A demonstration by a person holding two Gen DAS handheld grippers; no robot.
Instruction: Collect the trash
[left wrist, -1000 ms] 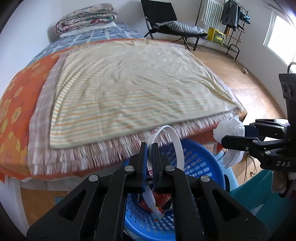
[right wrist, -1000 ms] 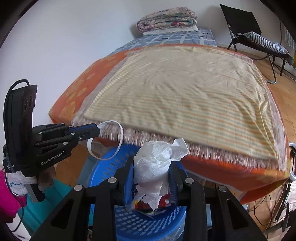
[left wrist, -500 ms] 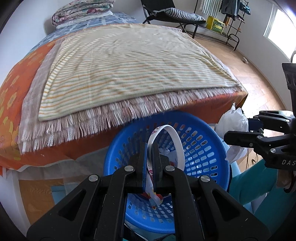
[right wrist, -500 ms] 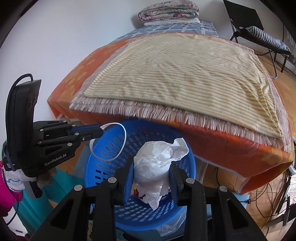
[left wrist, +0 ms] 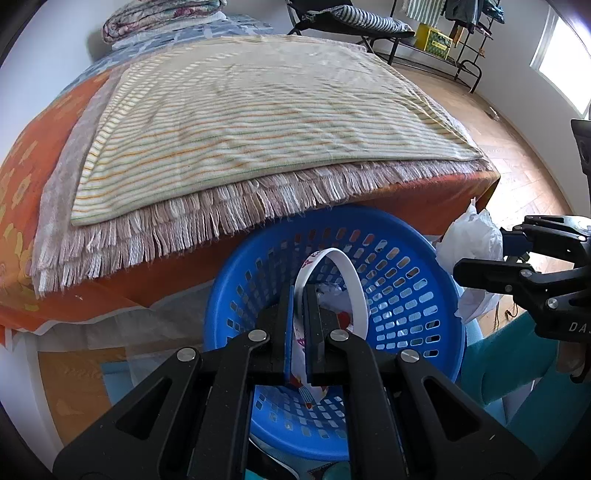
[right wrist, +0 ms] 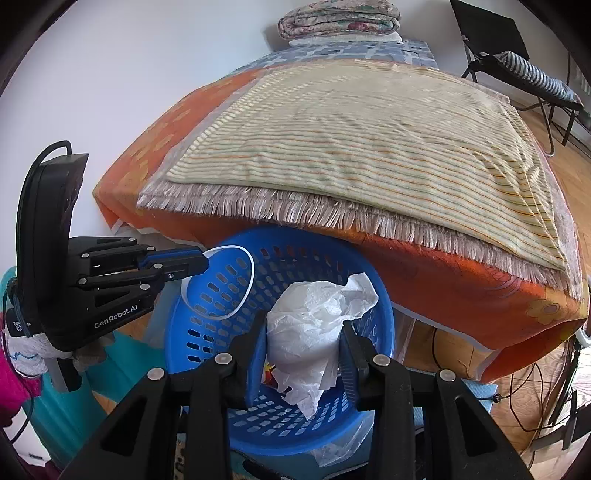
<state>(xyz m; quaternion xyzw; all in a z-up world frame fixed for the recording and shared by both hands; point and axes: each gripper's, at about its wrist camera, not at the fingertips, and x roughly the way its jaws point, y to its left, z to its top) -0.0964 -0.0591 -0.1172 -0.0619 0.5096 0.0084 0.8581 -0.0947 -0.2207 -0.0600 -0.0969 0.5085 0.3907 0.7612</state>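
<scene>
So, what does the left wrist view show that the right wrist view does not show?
Only the left wrist view shows the window, the clothes rack and the printed side of the paper strip in the left hand-held gripper.

Only the right wrist view shows the cables on the floor and the full crumpled tissue in the right hand-held gripper.

Both show the blue basket, the bed with its striped blanket and the folding chair.

Perforated glossy plastic basket; crumpled white paper; fringed woven cloth blanket
</scene>
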